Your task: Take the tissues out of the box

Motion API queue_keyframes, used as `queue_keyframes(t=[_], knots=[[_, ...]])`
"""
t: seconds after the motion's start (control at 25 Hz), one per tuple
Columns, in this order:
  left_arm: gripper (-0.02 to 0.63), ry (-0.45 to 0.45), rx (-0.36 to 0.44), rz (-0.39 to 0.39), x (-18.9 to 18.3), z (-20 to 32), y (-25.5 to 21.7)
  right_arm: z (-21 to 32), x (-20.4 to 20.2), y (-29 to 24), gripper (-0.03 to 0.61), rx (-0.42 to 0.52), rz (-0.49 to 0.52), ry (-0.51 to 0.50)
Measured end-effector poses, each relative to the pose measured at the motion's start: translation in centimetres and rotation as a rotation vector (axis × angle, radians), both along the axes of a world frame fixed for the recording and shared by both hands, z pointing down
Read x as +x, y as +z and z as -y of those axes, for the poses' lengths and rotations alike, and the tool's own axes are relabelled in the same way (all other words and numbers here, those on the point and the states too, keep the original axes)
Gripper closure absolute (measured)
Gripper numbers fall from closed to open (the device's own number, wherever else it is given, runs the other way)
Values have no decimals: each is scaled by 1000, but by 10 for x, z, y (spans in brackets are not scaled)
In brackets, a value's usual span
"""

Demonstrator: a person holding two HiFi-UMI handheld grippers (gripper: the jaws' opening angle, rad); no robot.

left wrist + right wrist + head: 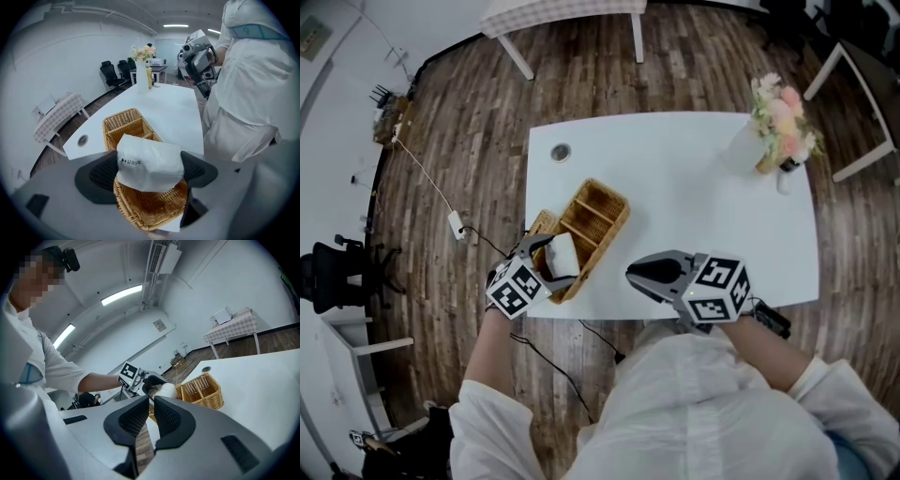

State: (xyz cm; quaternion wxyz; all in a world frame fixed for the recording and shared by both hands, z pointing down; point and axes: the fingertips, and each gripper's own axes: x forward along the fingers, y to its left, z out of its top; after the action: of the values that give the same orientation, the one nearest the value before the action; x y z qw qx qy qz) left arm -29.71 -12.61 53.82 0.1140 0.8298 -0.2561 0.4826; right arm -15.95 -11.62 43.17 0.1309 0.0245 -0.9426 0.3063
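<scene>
White cloth coat (703,412) fills foreground. One smooth white table (703,206), rounded corners. One rectangular wicker basket (598,217), divided, long axis diagonal from near left corner toward table middle. Left gripper (548,262) clamps one soft white wrapped tissue pack (149,161) over basket's near end, long axis across jaws. Right gripper (151,413) at near edge, jaws practically together, empty. One flower vase (773,141), far right corner.
</scene>
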Motion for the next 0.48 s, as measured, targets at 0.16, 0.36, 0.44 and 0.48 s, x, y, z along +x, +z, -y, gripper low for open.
queue_keyframes(t=[0.16,0.36,0.44,0.48], knots=[[201,-113,45,-88,1,9,-15,1,2,-3,541,2,4,-11],[201,-254,89,-198,5,15,-32,-2,3,-6,541,5,11,-34],[201,-303,115,-233,5,18,-38,-2,3,-7,541,7,13,-44],[201,-326,126,-250,5,19,-42,-3,4,-8,541,9,15,-49]])
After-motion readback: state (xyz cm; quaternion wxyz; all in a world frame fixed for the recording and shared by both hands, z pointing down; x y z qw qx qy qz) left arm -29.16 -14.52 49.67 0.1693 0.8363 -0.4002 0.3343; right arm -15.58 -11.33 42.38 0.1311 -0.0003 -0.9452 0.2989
